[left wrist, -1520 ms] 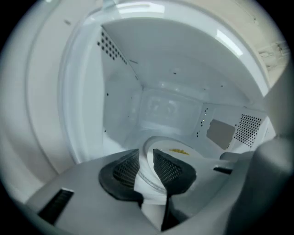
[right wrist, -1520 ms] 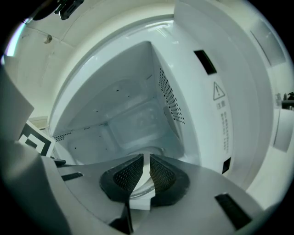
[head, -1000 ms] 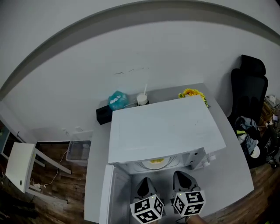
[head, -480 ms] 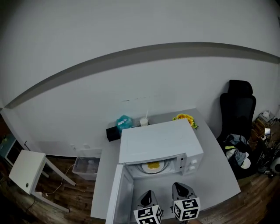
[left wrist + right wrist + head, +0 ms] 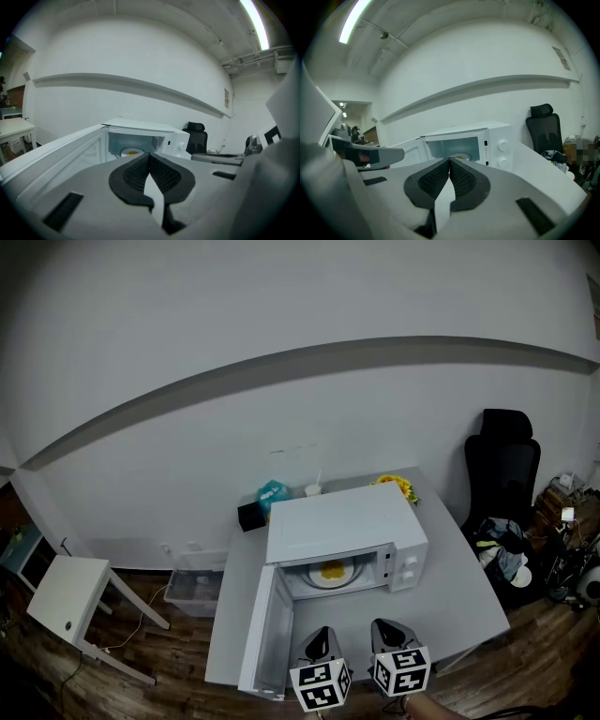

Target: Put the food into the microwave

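A white microwave (image 5: 347,531) stands on the grey table (image 5: 469,601) with its door (image 5: 265,632) swung wide open to the left. Inside it lies a white plate with yellow food (image 5: 331,572), also seen as the plate of food (image 5: 131,152) in the left gripper view and just behind the pads in the right gripper view. My left gripper (image 5: 322,643) and right gripper (image 5: 386,632) hover side by side in front of the opening, well back from it. Both are shut, pads pressed together, with nothing held: left gripper (image 5: 149,158), right gripper (image 5: 449,163).
Behind the microwave are a teal tissue pack (image 5: 273,493), a black box (image 5: 251,516), a white cup with a straw (image 5: 312,489) and yellow flowers (image 5: 396,484). A black office chair (image 5: 502,465) stands right; a white side table (image 5: 64,596) and a clear bin (image 5: 194,587) are left.
The head view has pulled back and up, so the microwave looks smaller and farther away. Both grippers have drawn back from the opening, staying shut. The plate stays inside.
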`<state>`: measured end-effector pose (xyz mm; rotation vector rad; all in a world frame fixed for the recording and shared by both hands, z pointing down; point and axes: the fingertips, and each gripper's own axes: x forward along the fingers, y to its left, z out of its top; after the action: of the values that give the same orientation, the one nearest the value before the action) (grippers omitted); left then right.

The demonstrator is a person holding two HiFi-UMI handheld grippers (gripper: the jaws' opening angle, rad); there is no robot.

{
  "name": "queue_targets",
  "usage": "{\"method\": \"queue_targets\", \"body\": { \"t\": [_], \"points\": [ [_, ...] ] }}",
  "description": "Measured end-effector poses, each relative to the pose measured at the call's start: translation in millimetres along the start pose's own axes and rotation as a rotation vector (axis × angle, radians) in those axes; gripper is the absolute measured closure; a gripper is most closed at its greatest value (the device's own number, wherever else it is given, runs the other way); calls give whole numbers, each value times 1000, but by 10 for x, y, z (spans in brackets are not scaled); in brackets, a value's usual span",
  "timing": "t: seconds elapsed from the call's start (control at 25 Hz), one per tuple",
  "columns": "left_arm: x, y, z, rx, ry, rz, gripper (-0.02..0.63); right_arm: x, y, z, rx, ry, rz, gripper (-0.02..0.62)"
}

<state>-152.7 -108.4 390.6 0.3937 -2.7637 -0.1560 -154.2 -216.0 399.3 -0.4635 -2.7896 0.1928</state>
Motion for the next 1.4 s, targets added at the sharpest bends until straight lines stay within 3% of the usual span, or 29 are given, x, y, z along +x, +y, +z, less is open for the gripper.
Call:
{"method": "queue_targets", "body": {
  "t": [0.68, 1.4],
  "points": [
    [-30, -66, 2, 5, 20, -42, 603, -77, 186, -86, -72, 33, -20, 580],
    [-20, -79, 3, 30, 22, -47, 603, -60, 127, -103, -59, 55, -51, 581]
  ]
}}
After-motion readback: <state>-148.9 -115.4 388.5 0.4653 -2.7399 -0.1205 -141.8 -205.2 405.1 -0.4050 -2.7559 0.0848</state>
